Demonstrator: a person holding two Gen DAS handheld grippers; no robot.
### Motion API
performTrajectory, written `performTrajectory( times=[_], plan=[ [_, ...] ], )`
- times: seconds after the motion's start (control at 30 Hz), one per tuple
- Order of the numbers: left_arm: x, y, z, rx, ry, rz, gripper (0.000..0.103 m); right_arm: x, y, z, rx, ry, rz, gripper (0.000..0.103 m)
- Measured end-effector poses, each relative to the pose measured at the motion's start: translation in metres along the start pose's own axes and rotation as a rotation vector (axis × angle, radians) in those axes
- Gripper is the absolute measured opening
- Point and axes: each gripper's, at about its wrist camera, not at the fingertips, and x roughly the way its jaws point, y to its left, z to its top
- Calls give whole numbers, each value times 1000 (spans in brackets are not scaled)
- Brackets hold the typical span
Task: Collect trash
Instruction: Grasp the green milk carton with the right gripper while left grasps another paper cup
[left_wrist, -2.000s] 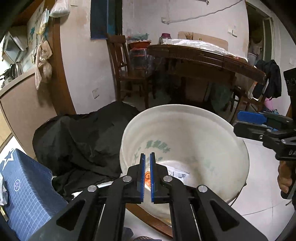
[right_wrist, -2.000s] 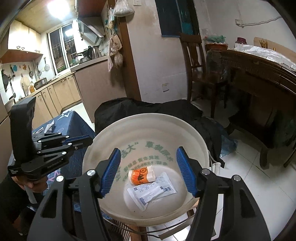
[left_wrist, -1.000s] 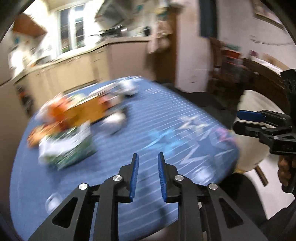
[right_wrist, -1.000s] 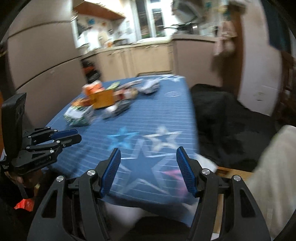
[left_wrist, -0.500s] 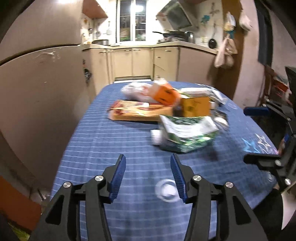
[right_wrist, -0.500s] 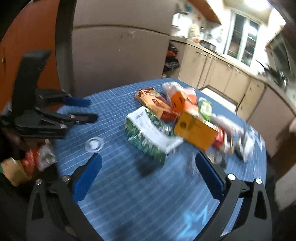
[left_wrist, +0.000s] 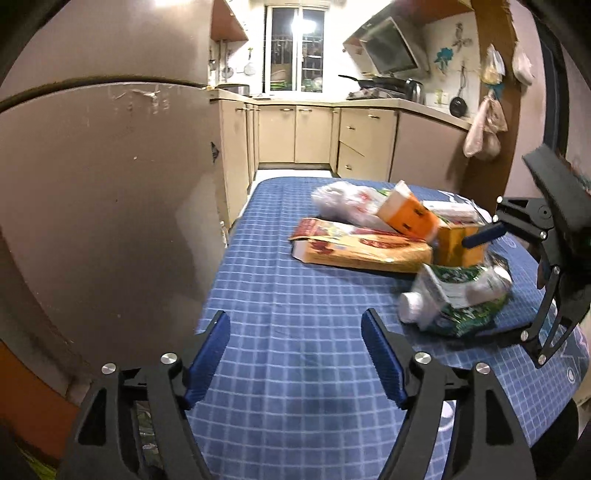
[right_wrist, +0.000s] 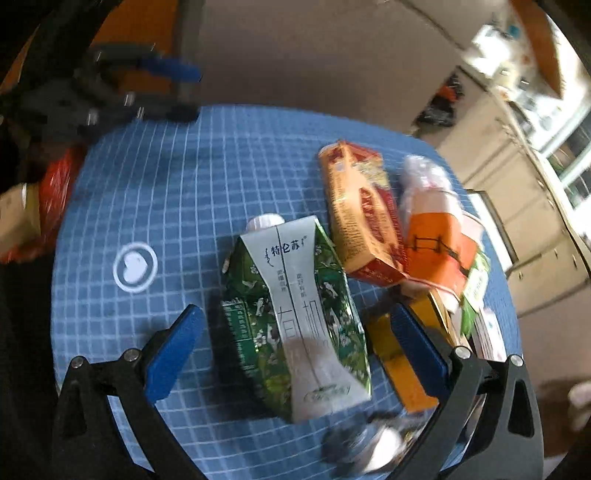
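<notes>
Surface (left_wrist: 280, 295): blue checked cloth with white grid lines, running toward kitchen cabinets (left_wrist: 314, 134) at its far edge.

Left gripper (left_wrist: 295, 354): over the near edge of the surface; jaws have just been opening, blue fingers (left_wrist: 208, 354) now wide apart, only bare cloth between them.

Heart mark (right_wrist: 135, 266): white ring with heart, printed on the cloth toward the left edge in the right wrist view.

Green milk carton (right_wrist: 295, 317): lying on its side near the middle of the surface, white cap (right_wrist: 264, 221) pointing away, crumpled.

Right gripper (right_wrist: 295, 343): tilted down over the green milk carton; fingers spread to full width, one on each side of the carton, not pressing on it.

Flat snack box (right_wrist: 364, 214): orange and red, lying just beyond the carton.

Orange carton (right_wrist: 437, 247): resting partly on the snack box.

Yellow box (right_wrist: 400, 360): beside the carton, behind the right finger.

Clear plastic bag (left_wrist: 343, 201): toward the far edge, behind the orange carton.
</notes>
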Motion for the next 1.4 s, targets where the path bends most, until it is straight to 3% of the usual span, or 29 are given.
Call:
performTrajectory(
  times=[0.17,0.23,0.3,0.33,0.5,0.6,0.7,0.83,0.9,1.03,1.13,1.2,1.27,1.33,1.4],
  plan=[
    [8,10,5,-22,-4,1,79,26,-10,11,-88,96,78,98],
    [11,11,6,-28,-1,2,79,33,-21,14,-47,96,150,98],
    [13,12,7,-38,6,0,80,40,-37,14,60,96,283,84],
    [15,12,7,-42,10,-1,81,40,-38,12,78,77,286,80],
    [16,5,8,-40,11,-14,81,17,-16,-13,180,-1,157,79],
    [16,-4,13,-21,1,-42,81,-6,7,-38,300,-58,136,78],
    [26,-18,32,22,-13,-135,81,-34,24,-71,502,-134,149,78],
    [63,-39,74,169,-20,-328,81,-71,27,-110,716,-261,170,78],
    [84,-48,91,247,-17,-397,81,-80,17,-118,785,-303,173,78],
    [133,-71,111,368,60,-514,78,-95,20,-131,885,-356,163,78],
    [157,-90,111,453,98,-541,67,-104,24,-139,920,-368,154,78],
    [164,-99,110,473,119,-576,50,-99,21,-150,935,-369,148,78],
    [164,-107,106,509,125,-606,19,-100,24,-156,958,-366,144,77],
    [157,-114,99,553,105,-616,4,-99,28,-161,978,-368,142,77],
    [149,-117,93,565,87,-620,4,-100,29,-164,992,-376,134,77]
  ],
)
